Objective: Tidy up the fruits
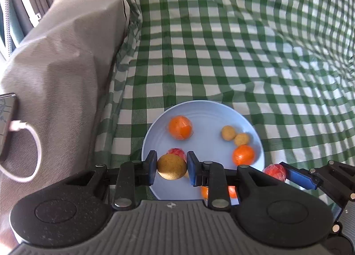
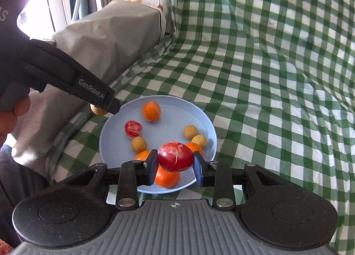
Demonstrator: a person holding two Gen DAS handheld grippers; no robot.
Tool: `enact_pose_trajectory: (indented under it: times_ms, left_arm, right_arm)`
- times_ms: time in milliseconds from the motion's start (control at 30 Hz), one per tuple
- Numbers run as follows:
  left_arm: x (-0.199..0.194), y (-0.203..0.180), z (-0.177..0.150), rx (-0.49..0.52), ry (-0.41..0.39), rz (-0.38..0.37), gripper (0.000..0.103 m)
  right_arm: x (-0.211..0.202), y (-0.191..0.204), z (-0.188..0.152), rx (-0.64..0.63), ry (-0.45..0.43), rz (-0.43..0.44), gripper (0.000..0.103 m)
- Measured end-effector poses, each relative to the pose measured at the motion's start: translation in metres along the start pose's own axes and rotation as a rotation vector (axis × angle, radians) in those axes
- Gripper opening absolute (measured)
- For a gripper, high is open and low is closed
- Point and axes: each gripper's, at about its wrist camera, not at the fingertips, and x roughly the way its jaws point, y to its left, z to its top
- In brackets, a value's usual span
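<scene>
Over blue plate (image 1: 155, 126), left tongs (image 1: 172, 167) gripping tan fruit (image 1: 172, 167), right tongs (image 2: 175, 160) gripping red fruit (image 2: 175, 159), oranges (image 2: 166, 177) half hidden

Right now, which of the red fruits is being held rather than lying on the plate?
The bigger red fruit, clamped in the right gripper above the plate. The smaller red fruit lies loose on it.

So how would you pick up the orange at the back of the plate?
Take the far orange across its round middle, coming down from above. It sits alone near the back rim of the blue plate, apart from the red fruit, so fingers fit on both sides. Being a ball, it could roll if squeezed off-center.
</scene>
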Motion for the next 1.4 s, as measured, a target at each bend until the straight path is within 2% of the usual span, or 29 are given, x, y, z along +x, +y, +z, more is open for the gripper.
enact_pose_trajectory:
  times_ms: [267, 333, 367, 400, 433, 467, 567, 733, 967, 1400]
  left_arm:
    - [0.043, -0.009, 0.009, 0.047, 0.064, 0.02, 0.033]
    - [0.047, -0.008, 0.01, 0.056, 0.073, 0.013, 0.053]
    - [0.046, -0.008, 0.01, 0.053, 0.074, 0.018, 0.08]
    - [0.044, -0.007, 0.01, 0.045, 0.065, 0.029, 0.099]
    - [0.038, -0.005, 0.008, 0.038, 0.046, 0.038, 0.103]
    - [0.031, -0.004, 0.006, 0.035, 0.026, 0.039, 0.103]
    - [0.016, -0.004, -0.001, 0.074, 0.043, 0.046, 0.103]
    - [-0.015, 0.0, -0.033, 0.089, 0.045, 0.117, 0.103]
    - [-0.06, 0.009, -0.076, 0.039, 0.025, 0.133, 0.103]
    - [-0.101, 0.003, -0.098, 0.041, -0.044, 0.176, 0.103]
  right_arm:
    - [0.042, -0.005, 0.006, -0.02, 0.036, 0.012, 0.035]
    - [0.051, -0.006, 0.008, -0.024, 0.046, 0.031, 0.036]
    - [0.055, -0.007, 0.009, -0.022, 0.051, 0.043, 0.037]
    - [0.058, -0.008, 0.01, -0.022, 0.059, 0.055, 0.041]
    - [0.06, -0.008, 0.012, -0.025, 0.07, 0.058, 0.055]
    - [0.061, -0.008, 0.013, -0.028, 0.079, 0.052, 0.068]
    - [0.049, -0.008, 0.01, -0.026, 0.085, 0.021, 0.086]
    - [0.01, -0.005, -0.009, 0.024, 0.107, -0.014, 0.094]
    - [-0.044, 0.017, -0.036, 0.065, 0.066, -0.078, 0.097]
    - [-0.093, 0.036, -0.051, 0.034, -0.049, -0.129, 0.099]
